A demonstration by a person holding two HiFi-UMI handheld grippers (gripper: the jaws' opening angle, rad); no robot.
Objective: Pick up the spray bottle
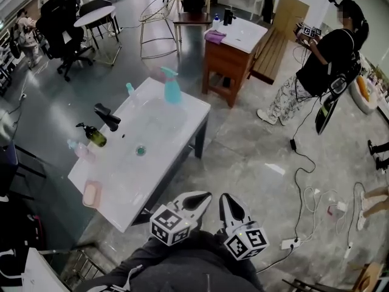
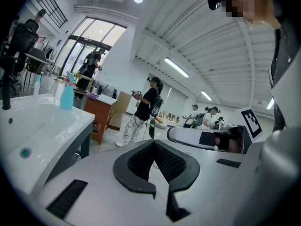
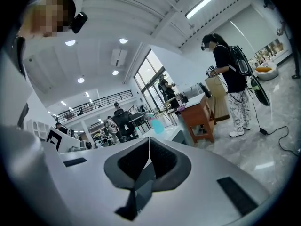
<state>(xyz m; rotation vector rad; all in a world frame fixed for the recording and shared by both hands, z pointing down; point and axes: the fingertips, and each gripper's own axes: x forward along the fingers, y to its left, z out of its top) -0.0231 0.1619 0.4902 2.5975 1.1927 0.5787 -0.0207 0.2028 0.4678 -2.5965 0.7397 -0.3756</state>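
The teal spray bottle (image 1: 172,85) with a pink trigger stands upright at the far edge of the white sink table (image 1: 182,111). It also shows at the left in the left gripper view as the spray bottle (image 2: 67,94), and small and distant in the right gripper view as the spray bottle (image 3: 157,124). My left gripper (image 1: 197,200) and right gripper (image 1: 225,203) hang side by side off the table's near corner, well short of the bottle. Both are shut with nothing between the jaws. The left gripper (image 2: 153,143) and right gripper (image 3: 149,140) show their pads meeting at the tip.
On the table are a black faucet (image 1: 107,117), a dark green pump bottle (image 1: 94,135), a pink soap dish (image 1: 92,194) and a small teal bottle (image 1: 129,89). A wooden cabinet (image 1: 234,47) stands beyond. A person (image 1: 328,59) stands at right, with cables (image 1: 304,187) on the floor.
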